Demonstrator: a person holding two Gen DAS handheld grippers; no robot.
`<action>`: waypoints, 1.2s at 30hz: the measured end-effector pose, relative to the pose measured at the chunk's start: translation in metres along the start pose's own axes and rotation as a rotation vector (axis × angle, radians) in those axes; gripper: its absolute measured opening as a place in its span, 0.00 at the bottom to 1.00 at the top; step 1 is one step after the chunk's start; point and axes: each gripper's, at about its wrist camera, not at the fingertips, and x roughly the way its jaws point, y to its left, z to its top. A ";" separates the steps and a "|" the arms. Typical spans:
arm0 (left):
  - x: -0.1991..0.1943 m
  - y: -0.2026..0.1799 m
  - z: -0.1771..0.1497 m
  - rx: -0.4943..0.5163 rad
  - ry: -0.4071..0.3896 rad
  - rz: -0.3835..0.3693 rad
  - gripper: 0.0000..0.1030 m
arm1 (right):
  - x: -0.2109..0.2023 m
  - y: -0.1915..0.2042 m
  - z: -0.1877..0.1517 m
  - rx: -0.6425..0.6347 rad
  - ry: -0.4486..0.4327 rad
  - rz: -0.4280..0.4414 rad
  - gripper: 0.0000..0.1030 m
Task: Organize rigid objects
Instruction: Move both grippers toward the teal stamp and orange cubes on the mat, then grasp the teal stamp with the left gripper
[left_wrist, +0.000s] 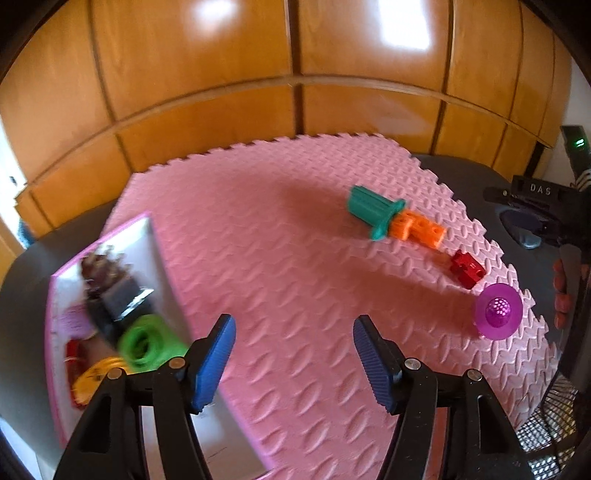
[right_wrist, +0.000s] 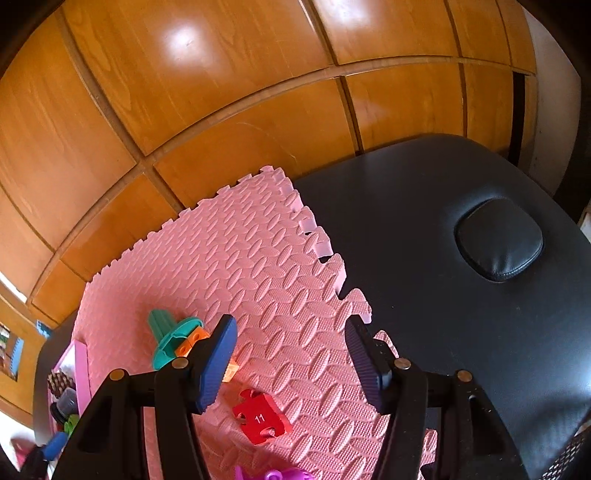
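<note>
While the left wrist view looks across most of the pink foam mat (left_wrist: 280, 258), the right wrist view takes in the mat's far corner and a wide stretch of black padded surface (right_wrist: 424, 221) with a raised cushion, which the left view shows only as a dark edge. Behind both we see wooden panels (left_wrist: 221, 74).

Only the left view gives us the pink-rimmed tray (left_wrist: 155, 266) at the mat's left side, blurred, holding a green ring (left_wrist: 142, 343), a yellow piece, something red and a dark block; the right view catches just its corner. That same left view shows the right tongs (left_wrist: 532, 221) at the frame's edge, their tips out of sight, with fingers wrapped on the handle.

On the mat we find a teal ribbed piece with a flange (left_wrist: 373, 210) lying on its side, touching an orange perforated block (left_wrist: 421, 229). Near them sits a small red block (left_wrist: 467, 267), and just beyond it a magenta disc with a studded dome (left_wrist: 498, 312).

The right view alone reveals a flat red puzzle piece marked 11 (right_wrist: 260, 419), close under its tongs.

Our left tongs (left_wrist: 293, 363) gape wide and hold nothing; our right tongs (right_wrist: 290, 363) likewise stand wide apart, empty.
</note>
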 end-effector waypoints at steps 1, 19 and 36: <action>0.005 -0.004 0.002 0.006 0.006 -0.011 0.65 | 0.000 0.000 0.000 0.002 0.001 0.002 0.59; 0.086 -0.033 0.097 -0.143 0.093 -0.149 0.65 | 0.002 0.007 0.002 0.000 0.031 0.068 0.60; 0.142 -0.032 0.113 -0.203 0.161 -0.150 0.28 | 0.004 0.000 0.005 0.043 0.039 0.082 0.60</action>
